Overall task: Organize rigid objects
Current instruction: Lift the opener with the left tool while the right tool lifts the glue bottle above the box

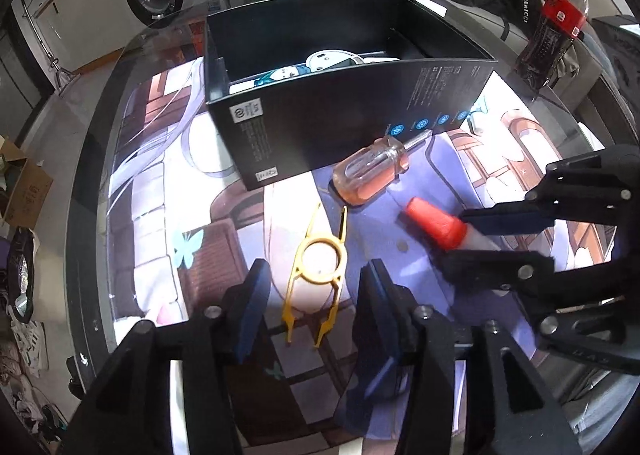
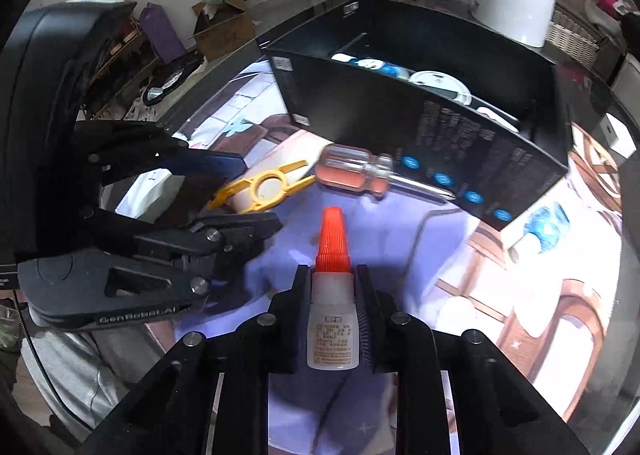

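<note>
A black box (image 1: 344, 103) stood open on the printed mat (image 1: 160, 175), with a few things already inside. Just in front of it lay a screwdriver (image 1: 368, 171), its shaft toward the box. The right gripper (image 2: 334, 279) was clamped on a small bottle (image 2: 332, 323) with a red cap. The left gripper (image 1: 310, 283) hung with jaws apart around a yellow tool (image 1: 318, 259) lying on the mat, not pressing it.

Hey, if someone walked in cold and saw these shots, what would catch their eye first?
Probably the glue bottle with its bright orange cap, clamped in the right tongs just above the printed mat. Next, the yellow plastic tool lying flat between the open left tongs. Behind both stands the big open black box, a screwdriver lying against its near wall.
</note>
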### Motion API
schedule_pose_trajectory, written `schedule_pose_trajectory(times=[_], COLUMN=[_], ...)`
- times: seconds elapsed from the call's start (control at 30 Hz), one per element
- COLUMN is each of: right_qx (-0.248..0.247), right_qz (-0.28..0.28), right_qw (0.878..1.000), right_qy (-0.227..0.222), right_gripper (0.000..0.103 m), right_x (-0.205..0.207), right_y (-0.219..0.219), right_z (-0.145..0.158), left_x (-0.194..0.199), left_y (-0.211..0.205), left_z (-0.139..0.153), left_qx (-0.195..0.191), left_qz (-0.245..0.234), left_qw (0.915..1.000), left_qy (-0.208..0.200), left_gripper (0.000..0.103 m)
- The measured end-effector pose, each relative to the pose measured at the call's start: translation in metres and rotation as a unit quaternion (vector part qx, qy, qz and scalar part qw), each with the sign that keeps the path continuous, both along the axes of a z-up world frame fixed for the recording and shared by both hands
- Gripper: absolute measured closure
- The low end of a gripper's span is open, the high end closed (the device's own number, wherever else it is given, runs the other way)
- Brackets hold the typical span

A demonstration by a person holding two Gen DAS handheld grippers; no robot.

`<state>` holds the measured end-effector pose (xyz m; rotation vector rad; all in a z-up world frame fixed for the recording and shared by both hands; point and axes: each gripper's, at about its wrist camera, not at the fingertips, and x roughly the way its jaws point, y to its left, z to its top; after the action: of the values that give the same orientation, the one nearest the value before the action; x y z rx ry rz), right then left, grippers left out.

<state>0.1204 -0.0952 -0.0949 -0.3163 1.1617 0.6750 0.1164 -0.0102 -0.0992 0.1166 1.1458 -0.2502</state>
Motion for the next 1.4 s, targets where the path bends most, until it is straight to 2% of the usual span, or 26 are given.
schedule_pose_trajectory(times=[0.03,0.1,0.13,0.2,0.27,0.37,0.47,0.53,0.6,0.67,0.77,0.83,0.93,1.07,1.17,1.3,1.4], right_qx=[-0.002,-0.004,-0.006,-0.006,-0.008,-0.01,-0.017,-0.022,-0.03,-0.025,-0.025,-0.017,0.009,0.059,0.092,0.121,0.129], right_qz=[-0.005,-0.017,-0.022,-0.025,-0.021,-0.004,0.011,0.015,0.013,0.01,0.003,-0.006,-0.018,-0.035,-0.051,-0.078,-0.095], right_qw=[1.0,1.0,1.0,1.0,1.0,1.0,1.0,1.0,0.999,1.0,1.0,1.0,0.998,0.992,0.983,0.96,0.93], right_qy=[-0.002,-0.005,-0.005,0.0,0.007,0.014,0.015,0.011,0.0,0.002,-0.007,-0.02,-0.052,-0.108,-0.154,-0.242,-0.332], right_gripper=[0.082,0.082,0.082,0.08,0.077,0.068,0.066,0.067,0.081,0.082,0.082,0.082,0.082,0.082,0.082,0.083,0.082], right_x=[0.0,0.002,0.003,0.003,0.001,0.0,-0.006,-0.008,-0.011,-0.009,-0.008,-0.006,-0.009,-0.018,-0.028,-0.047,-0.07], right_y=[-0.004,-0.014,-0.018,-0.021,-0.023,-0.028,-0.023,-0.02,-0.009,-0.009,-0.013,-0.015,-0.02,-0.025,-0.03,-0.037,-0.038], right_z=[0.001,0.001,-0.001,-0.002,-0.001,0.0,-0.001,-0.002,-0.006,-0.007,-0.004,0.001,0.02,0.049,0.069,0.096,0.113], left_x=[0.001,0.003,0.004,0.005,0.003,-0.003,-0.009,-0.011,-0.011,-0.01,-0.008,-0.011,-0.018,-0.027,-0.034,-0.045,-0.056], left_y=[-0.001,-0.004,-0.005,-0.005,-0.007,-0.008,-0.008,-0.01,-0.014,-0.016,-0.012,-0.009,-0.004,0.006,0.013,0.02,0.027], left_z=[0.0,0.001,0.001,0.002,0.002,0.002,0.002,0.001,0.001,0.002,0.006,0.015,0.038,0.067,0.087,0.11,0.123], left_qx=[0.0,0.001,-0.004,-0.018,-0.016,-0.01,-0.007,0.0,0.008,0.011,-0.011,-0.026,-0.031,-0.058,-0.064,-0.082,-0.093], left_qz=[0.002,0.0,-0.002,0.0,-0.003,-0.007,-0.013,-0.018,-0.019,-0.021,-0.016,-0.017,-0.018,-0.008,0.003,0.015,0.029], left_qw=[1.0,1.0,1.0,0.9998,0.9999,0.9999,0.9999,0.9998,0.9998,0.9997,0.9998,0.9993,0.9963,0.9874,0.9771,0.9557,0.9391], left_qy=[0.0,-0.004,-0.002,0.005,0.006,0.005,0.005,0.001,-0.002,-0.001,0.0,-0.021,-0.078,-0.147,-0.203,-0.282,-0.33], left_gripper=[0.057,0.076,0.079,0.079,0.079,0.077,0.076,0.076,0.078,0.079,0.079,0.079,0.079,0.079,0.079,0.079,0.079])
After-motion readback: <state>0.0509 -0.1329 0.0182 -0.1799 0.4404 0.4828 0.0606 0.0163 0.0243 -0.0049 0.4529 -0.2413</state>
